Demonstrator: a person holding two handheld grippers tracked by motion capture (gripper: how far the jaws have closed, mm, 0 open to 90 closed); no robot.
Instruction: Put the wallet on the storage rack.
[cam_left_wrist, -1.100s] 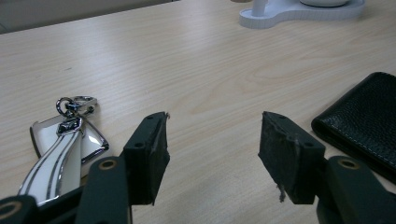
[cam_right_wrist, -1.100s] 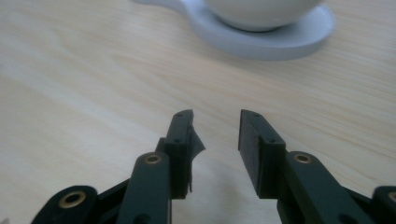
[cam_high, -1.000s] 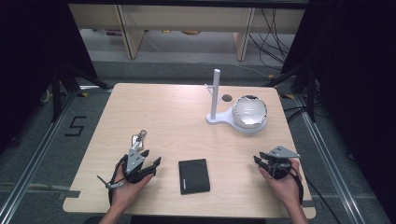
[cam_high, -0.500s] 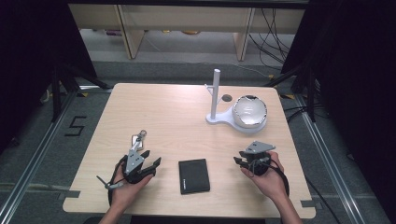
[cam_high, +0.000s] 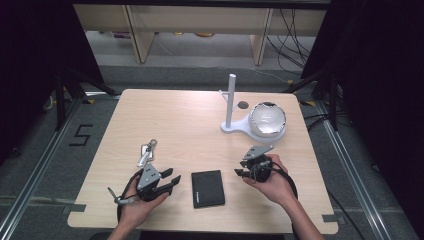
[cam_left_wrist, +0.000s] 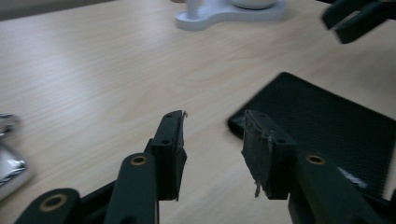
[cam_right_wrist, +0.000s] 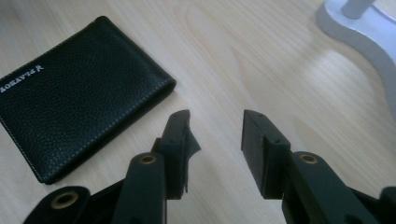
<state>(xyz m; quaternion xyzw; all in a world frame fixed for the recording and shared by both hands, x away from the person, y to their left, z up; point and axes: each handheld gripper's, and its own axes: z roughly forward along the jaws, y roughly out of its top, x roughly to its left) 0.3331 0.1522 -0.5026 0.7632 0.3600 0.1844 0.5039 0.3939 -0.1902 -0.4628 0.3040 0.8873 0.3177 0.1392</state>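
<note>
Black wallet flat on table between both grippers | left gripper – jaws just narrowing, nothing between | right gripper – moved in from table's right edge, jaws just widening, empty | two-sided approach likely, no grasp yet

Even overhead light brightening the table, surroundings lying dark, soft shadows sitting under objects, glare shining on the white stand, gripper views blurring at far edges.
</note>
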